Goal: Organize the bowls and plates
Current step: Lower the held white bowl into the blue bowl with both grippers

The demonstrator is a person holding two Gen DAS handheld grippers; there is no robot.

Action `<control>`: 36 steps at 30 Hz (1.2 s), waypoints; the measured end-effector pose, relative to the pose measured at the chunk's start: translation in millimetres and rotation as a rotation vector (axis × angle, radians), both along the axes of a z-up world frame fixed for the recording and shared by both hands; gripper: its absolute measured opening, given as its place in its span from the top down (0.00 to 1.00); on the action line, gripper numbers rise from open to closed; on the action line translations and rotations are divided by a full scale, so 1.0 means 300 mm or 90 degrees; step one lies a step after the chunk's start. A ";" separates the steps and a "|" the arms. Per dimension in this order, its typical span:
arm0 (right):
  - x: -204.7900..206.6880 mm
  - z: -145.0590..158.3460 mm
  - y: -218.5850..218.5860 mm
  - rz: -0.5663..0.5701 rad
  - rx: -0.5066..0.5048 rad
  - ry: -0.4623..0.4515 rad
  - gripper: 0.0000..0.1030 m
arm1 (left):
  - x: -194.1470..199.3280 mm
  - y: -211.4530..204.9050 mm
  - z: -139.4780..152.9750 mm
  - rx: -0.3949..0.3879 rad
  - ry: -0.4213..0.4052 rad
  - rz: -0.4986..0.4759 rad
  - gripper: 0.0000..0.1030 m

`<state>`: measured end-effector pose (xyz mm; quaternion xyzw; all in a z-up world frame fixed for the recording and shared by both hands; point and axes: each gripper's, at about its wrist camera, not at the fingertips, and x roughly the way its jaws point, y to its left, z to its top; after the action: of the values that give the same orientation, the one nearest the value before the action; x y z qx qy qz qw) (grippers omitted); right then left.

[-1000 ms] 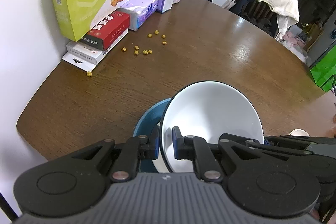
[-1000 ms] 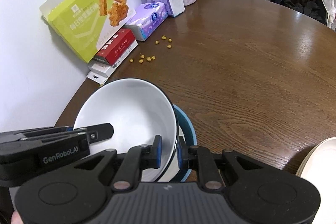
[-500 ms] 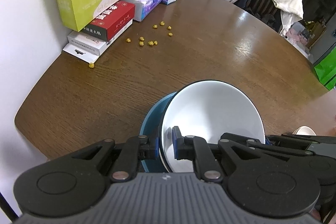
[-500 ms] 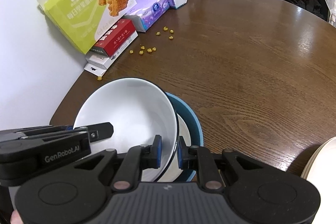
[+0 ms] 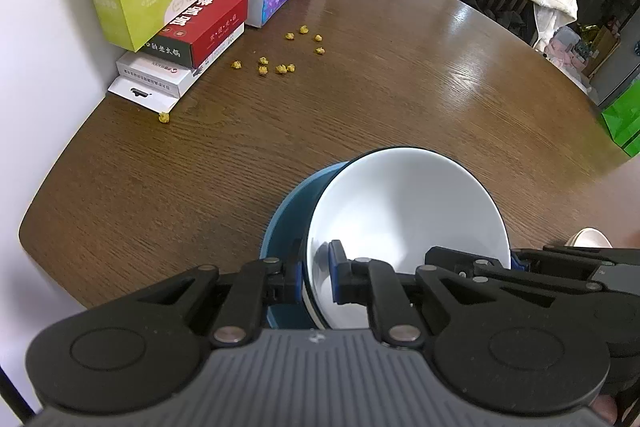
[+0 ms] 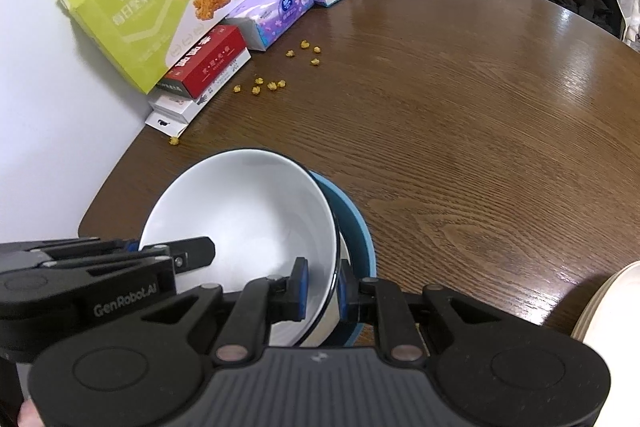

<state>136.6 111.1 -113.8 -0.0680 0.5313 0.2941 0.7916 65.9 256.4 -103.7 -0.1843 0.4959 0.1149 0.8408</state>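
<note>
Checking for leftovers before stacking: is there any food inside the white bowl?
No: in the right wrist view the white bowl shows a bare, clean white inside.

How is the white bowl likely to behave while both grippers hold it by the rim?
The white bowl looks glazed and glossy, so its rim may slip between the pads. It seems rigid and probably breakable. It sits tilted inside the blue bowl, so it could rock if released.

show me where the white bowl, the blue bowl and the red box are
white bowl (image 5: 404, 211): left wrist view, inner wall.
blue bowl (image 6: 358, 227): right wrist view, exposed rim.
red box (image 5: 208, 27): left wrist view, top face.
</note>
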 end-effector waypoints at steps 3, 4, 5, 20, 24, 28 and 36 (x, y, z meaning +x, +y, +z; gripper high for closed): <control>0.000 0.001 0.005 0.003 -0.004 -0.004 0.86 | 0.004 -0.010 0.003 0.013 0.006 -0.005 0.87; 0.001 0.002 0.007 0.005 -0.006 -0.005 0.86 | 0.005 -0.015 0.005 0.017 0.009 -0.007 0.87; 0.000 0.003 0.011 0.006 -0.009 -0.006 0.86 | 0.008 -0.016 0.004 0.020 0.011 -0.008 0.87; 0.001 0.016 0.007 0.011 -0.014 -0.010 0.86 | 0.017 -0.016 0.005 0.027 0.014 -0.017 0.87; -0.008 0.019 0.010 0.016 -0.022 -0.009 0.86 | 0.013 -0.018 0.006 0.026 0.016 -0.020 0.86; -0.013 0.028 0.016 0.019 -0.032 -0.012 0.86 | 0.015 -0.019 0.005 0.028 0.016 -0.026 0.86; -0.012 0.033 0.018 0.020 -0.046 -0.021 0.87 | 0.016 -0.021 -0.002 0.036 0.019 -0.029 0.86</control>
<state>133.1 116.4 -103.9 -0.1095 0.5275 0.2856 0.7926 70.5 250.1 -104.5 -0.1475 0.5087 0.1126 0.8407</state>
